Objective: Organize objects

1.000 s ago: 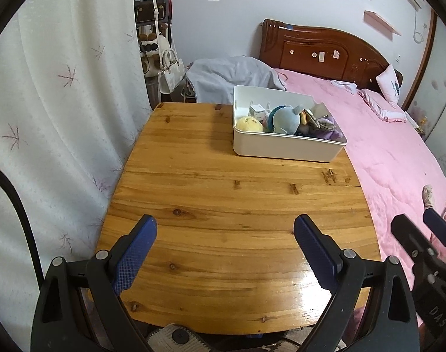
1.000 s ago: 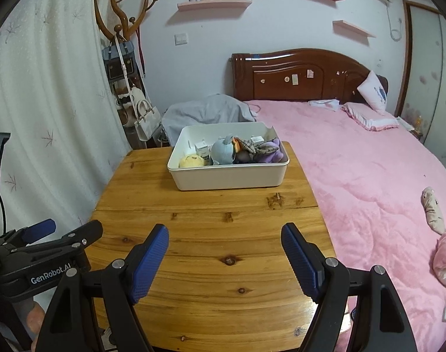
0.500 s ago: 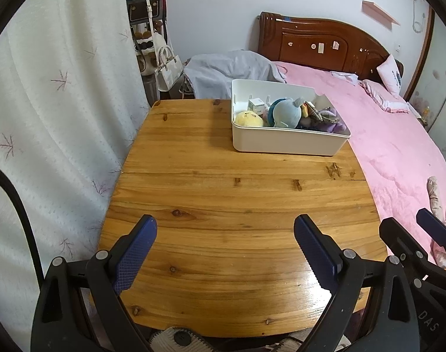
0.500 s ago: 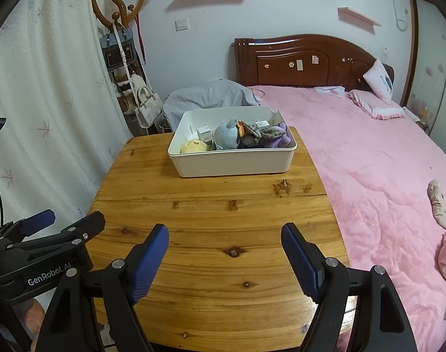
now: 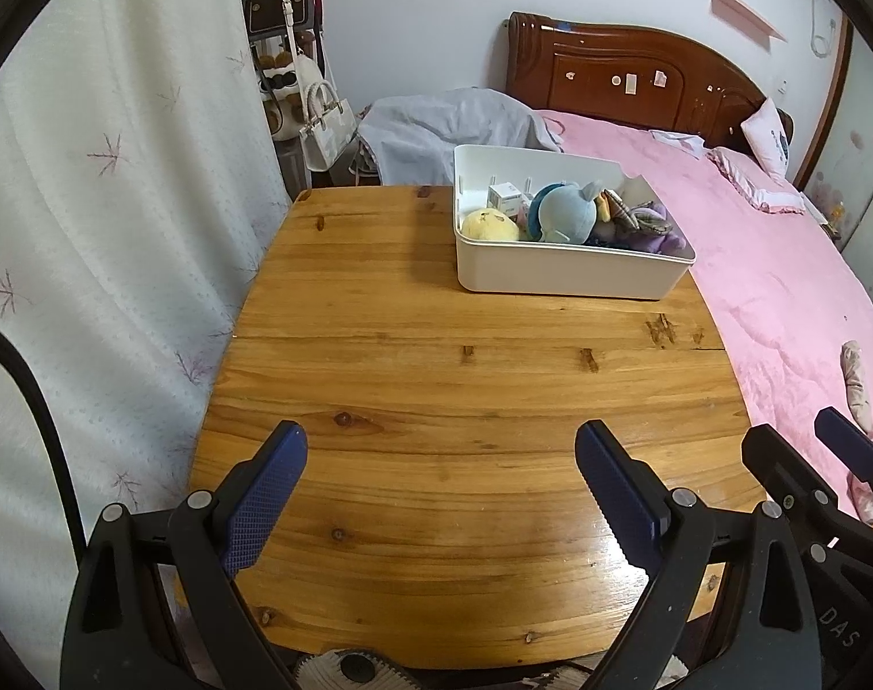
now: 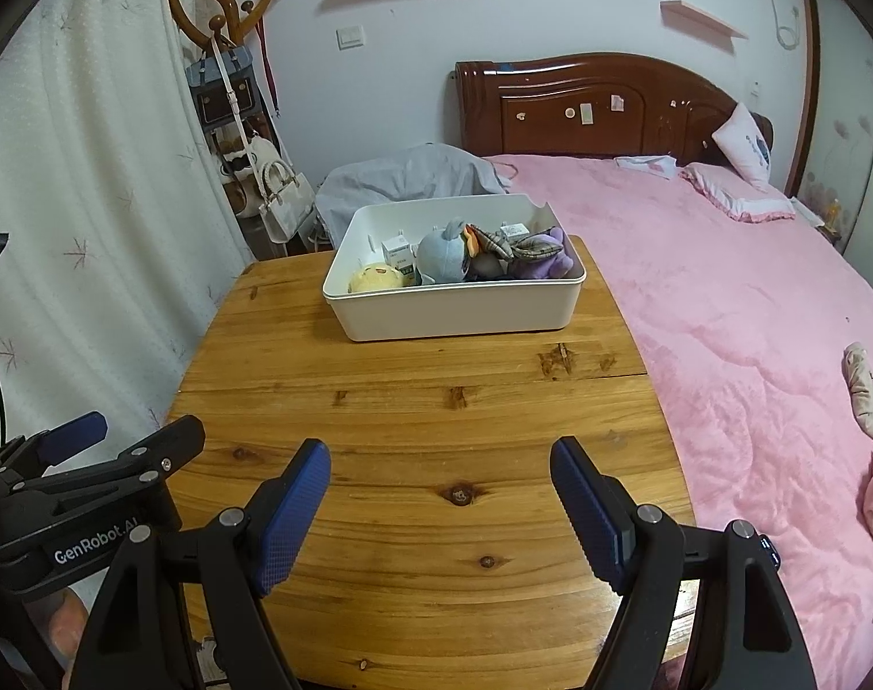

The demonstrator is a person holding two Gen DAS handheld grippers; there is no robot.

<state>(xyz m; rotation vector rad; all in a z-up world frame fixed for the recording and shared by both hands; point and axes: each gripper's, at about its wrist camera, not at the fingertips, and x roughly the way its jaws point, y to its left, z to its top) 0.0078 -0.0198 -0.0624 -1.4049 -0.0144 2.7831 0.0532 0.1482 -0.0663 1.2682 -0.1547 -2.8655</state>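
White bin (image 6: 453, 310) at bench (image 6: 413, 437) far edge, plush toys (image 6: 443, 257) inside: soft, light, pinch mid-body. Left tongs (image 5: 441, 489) and right tongs (image 6: 439, 503) both apart, empty

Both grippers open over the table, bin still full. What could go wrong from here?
1. The white bin sits at the far corner of the table, next to the pink bed; a push could slide it off.
2. The toys are packed together: the blue plush touches the yellow plush and the small box, so a grab may snag neighbours.
3. The left gripper and right gripper are close together and may collide.
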